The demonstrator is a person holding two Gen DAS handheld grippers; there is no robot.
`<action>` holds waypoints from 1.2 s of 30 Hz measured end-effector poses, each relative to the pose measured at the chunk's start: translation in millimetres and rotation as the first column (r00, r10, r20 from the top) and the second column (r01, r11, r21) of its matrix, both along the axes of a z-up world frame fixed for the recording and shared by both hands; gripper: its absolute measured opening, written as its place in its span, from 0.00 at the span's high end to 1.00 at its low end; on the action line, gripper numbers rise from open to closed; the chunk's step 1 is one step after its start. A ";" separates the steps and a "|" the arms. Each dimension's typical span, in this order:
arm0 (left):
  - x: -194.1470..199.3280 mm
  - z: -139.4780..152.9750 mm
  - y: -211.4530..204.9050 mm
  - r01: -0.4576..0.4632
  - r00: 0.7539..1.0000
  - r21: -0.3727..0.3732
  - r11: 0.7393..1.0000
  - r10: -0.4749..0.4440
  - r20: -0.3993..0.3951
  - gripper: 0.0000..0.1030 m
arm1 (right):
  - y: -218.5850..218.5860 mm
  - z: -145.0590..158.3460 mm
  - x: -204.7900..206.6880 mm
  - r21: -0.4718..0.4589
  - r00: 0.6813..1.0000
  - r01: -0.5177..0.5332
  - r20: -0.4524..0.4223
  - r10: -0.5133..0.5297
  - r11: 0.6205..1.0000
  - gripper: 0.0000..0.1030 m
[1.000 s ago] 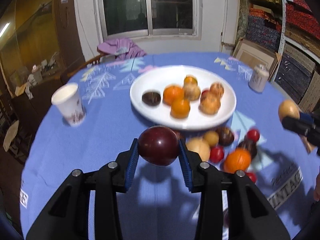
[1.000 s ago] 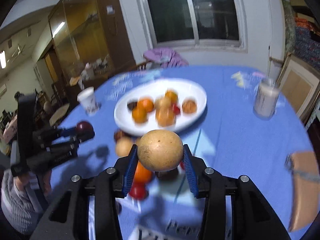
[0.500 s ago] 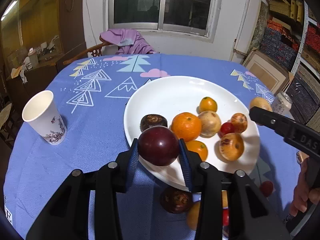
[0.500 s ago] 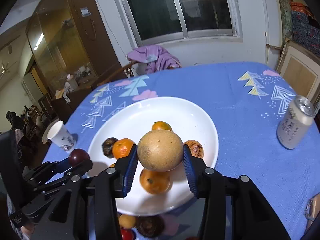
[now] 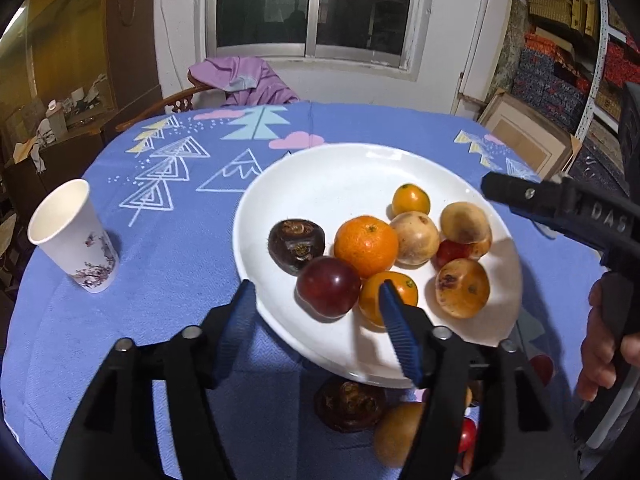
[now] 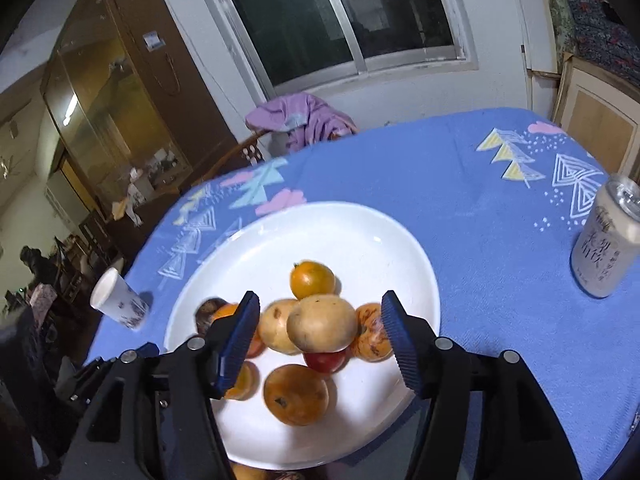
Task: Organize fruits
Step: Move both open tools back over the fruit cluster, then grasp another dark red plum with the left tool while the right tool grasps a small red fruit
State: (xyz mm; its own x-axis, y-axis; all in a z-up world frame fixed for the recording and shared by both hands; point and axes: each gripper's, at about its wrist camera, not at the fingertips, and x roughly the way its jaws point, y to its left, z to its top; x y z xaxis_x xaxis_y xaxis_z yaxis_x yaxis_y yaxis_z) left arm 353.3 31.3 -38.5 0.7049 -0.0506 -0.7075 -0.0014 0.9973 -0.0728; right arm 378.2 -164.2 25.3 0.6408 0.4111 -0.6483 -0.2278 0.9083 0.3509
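Note:
A white plate [image 5: 320, 168] on the blue tablecloth holds several fruits: oranges, tan ones, a dark brown one. My left gripper [image 5: 318, 324] hangs over the plate's near rim with its jaws opening. A dark red plum [image 5: 328, 286] lies on the plate between them, and neither pad touches it. My right gripper [image 6: 320, 334] is over the plate [image 6: 360, 216] too, jaws also opening. A tan round fruit [image 6: 322, 324] rests on the pile between its pads, free of both. One of its fingers [image 5: 520, 196] shows from the side in the left wrist view.
Loose fruits lie on the cloth under the plate's near rim, among them a dark brown one [image 5: 350, 406]. A paper cup [image 5: 72, 236] stands at the left, a drink can [image 6: 608, 236] at the right. A chair with purple cloth [image 5: 244, 80] stands behind the table.
Both grippers travelled forward from the loose fruits to above the plate. Each then opened, and the plum and the tan fruit came to rest on the plate.

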 end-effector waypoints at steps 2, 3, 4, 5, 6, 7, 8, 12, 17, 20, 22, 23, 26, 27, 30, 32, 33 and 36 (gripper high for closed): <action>-8.7 8.6 3.8 -0.004 1.000 -0.010 1.000 0.004 0.018 0.37 | -5.0 19.2 -8.9 0.022 0.999 0.007 0.037 -0.007 1.000 0.37; -13.6 13.1 6.4 -0.007 1.000 -0.020 1.000 0.008 0.026 0.36 | -7.5 32.5 -16.9 0.043 0.998 0.005 0.059 -0.007 0.999 0.36; -18.8 17.0 9.3 -0.011 0.999 -0.031 0.999 0.012 0.034 0.35 | -9.3 42.8 -24.1 0.062 0.997 -0.002 0.078 -0.003 0.998 0.32; -25.0 20.7 12.3 -0.017 0.999 -0.042 0.999 0.019 0.043 0.33 | -11.2 52.8 -32.3 0.078 0.995 -0.010 0.099 0.002 0.997 0.29; -30.6 23.3 14.2 -0.024 0.998 -0.048 0.999 0.026 0.051 0.32 | -13.4 65.7 -45.7 0.096 0.992 -0.021 0.128 0.008 0.995 0.26; -37.5 25.0 15.1 -0.028 0.998 -0.047 0.998 0.030 0.059 0.32 | -15.0 74.5 -55.7 0.105 0.989 -0.028 0.146 0.013 0.994 0.22; -43.5 25.9 14.7 -0.027 0.998 -0.044 0.999 0.030 0.061 0.32 | -16.5 80.8 -66.8 0.111 0.987 -0.038 0.162 0.020 0.993 0.18; -77.2 23.4 9.0 0.001 0.999 -0.037 0.999 0.001 0.054 0.32 | -25.3 83.8 -116.7 0.082 0.976 -0.066 0.211 0.047 0.994 0.16; -147.1 15.9 -18.8 0.106 0.989 0.001 0.994 -0.106 0.100 0.32 | -56.9 47.6 -160.6 0.038 0.977 -0.008 0.211 -0.001 0.999 0.16; -181.8 -0.5 -45.5 0.203 0.973 0.060 0.977 -0.208 0.098 0.32 | -82.8 22.4 -170.4 0.038 0.988 0.048 0.143 -0.053 0.998 0.16; -195.0 -8.7 -64.4 0.265 0.957 0.124 0.956 -0.277 0.089 0.32 | -100.7 12.6 -169.3 0.094 0.991 0.091 0.090 -0.100 0.991 0.16; -199.1 -10.2 -71.0 0.288 0.949 0.141 0.947 -0.302 0.088 0.32 | -107.1 10.7 -168.4 0.127 0.991 0.105 0.073 -0.115 0.986 0.16; -204.6 -15.9 -84.5 0.343 0.930 0.166 0.924 -0.359 0.074 0.32 | -120.8 10.7 -167.5 0.190 0.988 0.128 0.059 -0.142 0.973 0.16; -204.4 -18.6 -88.4 0.357 0.927 0.168 0.919 -0.371 0.060 0.32 | -123.9 10.7 -167.4 0.196 0.987 0.136 0.056 -0.149 0.971 0.16; -201.3 -26.1 -95.3 0.392 0.917 0.162 0.906 -0.399 0.013 0.31 | -123.2 8.9 -164.8 0.208 0.989 0.129 0.039 -0.140 0.970 0.16; -198.9 -29.2 -96.4 0.408 0.911 0.146 0.901 -0.411 -0.008 0.34 | -119.3 7.9 -163.7 0.199 0.990 0.124 0.034 -0.133 0.972 0.16; -198.0 -30.1 -97.3 0.412 0.910 0.139 0.900 -0.414 -0.014 0.36 | -117.2 7.7 -163.7 0.190 0.991 0.121 0.035 -0.130 0.974 0.16; -195.0 -34.4 -97.7 0.424 0.906 0.112 0.899 -0.422 -0.038 0.45 | -112.0 7.7 -163.1 0.179 0.992 0.113 0.035 -0.122 0.977 0.16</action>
